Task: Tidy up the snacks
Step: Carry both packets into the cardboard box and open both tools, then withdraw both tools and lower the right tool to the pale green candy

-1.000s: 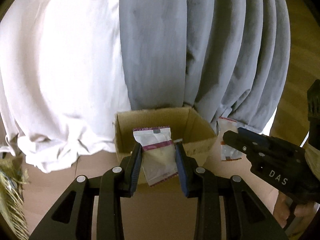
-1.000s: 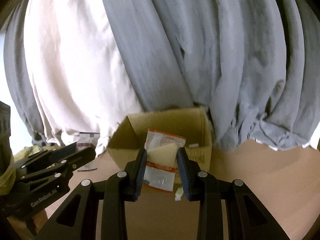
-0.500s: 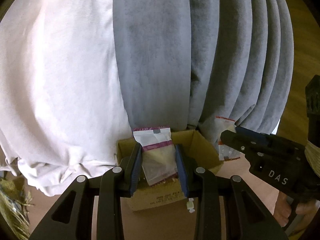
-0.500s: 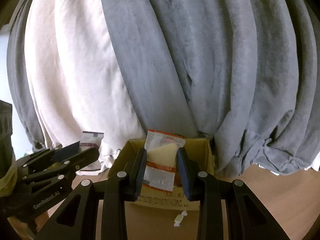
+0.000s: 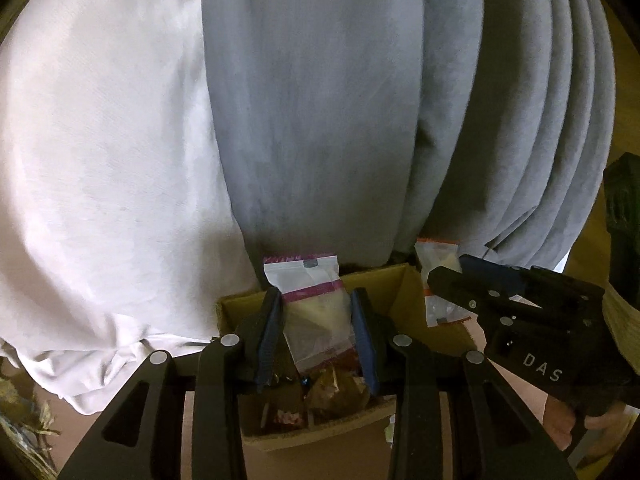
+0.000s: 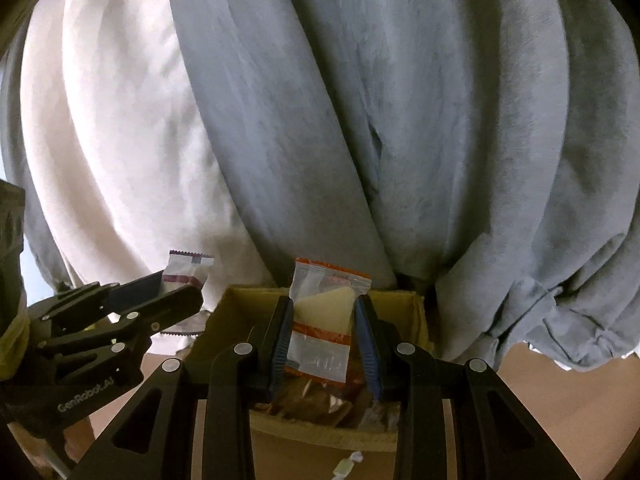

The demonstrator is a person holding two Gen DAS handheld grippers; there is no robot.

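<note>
My left gripper (image 5: 316,332) is shut on a clear snack packet with a purple band (image 5: 312,312), held upright over the open cardboard box (image 5: 404,292). My right gripper (image 6: 322,336) is shut on a clear snack packet with orange bands (image 6: 324,312), also held above the box (image 6: 248,300). Each gripper shows in the other's view: the right one (image 5: 444,280) beside the box's right side, the left one (image 6: 188,296) at the box's left. Several wrapped snacks (image 5: 336,392) lie inside the box.
Grey (image 5: 320,120) and white (image 5: 100,160) curtains hang right behind the box. A small wrapped candy (image 6: 346,466) lies on the brown table in front of the box. A straw-like bundle (image 5: 20,420) sits at the far left.
Both grippers have moved forward and over the box with their packets. The box now lies under the fingers and its contents show.
</note>
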